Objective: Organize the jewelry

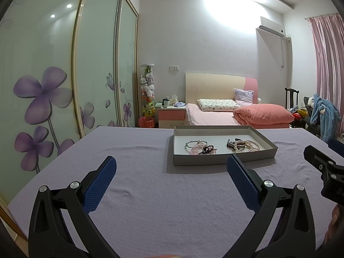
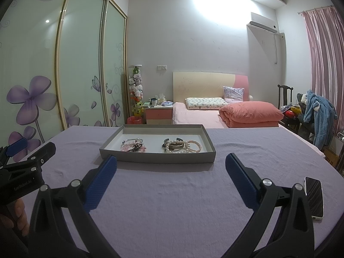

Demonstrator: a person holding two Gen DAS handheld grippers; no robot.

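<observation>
A shallow grey box tray (image 1: 223, 160) (image 2: 157, 158) sits on the lilac-covered table. In it lie two clusters of jewelry: a silver bangle with pink and dark bead bracelets (image 1: 198, 146) (image 2: 133, 145) on the left, and a pearl bracelet pile with a dark cuff (image 1: 243, 145) (image 2: 182, 145) on the right. My left gripper (image 1: 172, 161) is open and empty, short of the tray's near left side. My right gripper (image 2: 171, 159) is open and empty, just before the tray's near wall.
A phone (image 2: 314, 196) lies on the table at the right. The table's far edge runs behind the tray. Beyond it stand a bed (image 1: 225, 114), a nightstand and a wardrobe with sliding doors (image 1: 53, 75). The other gripper shows at each view's side.
</observation>
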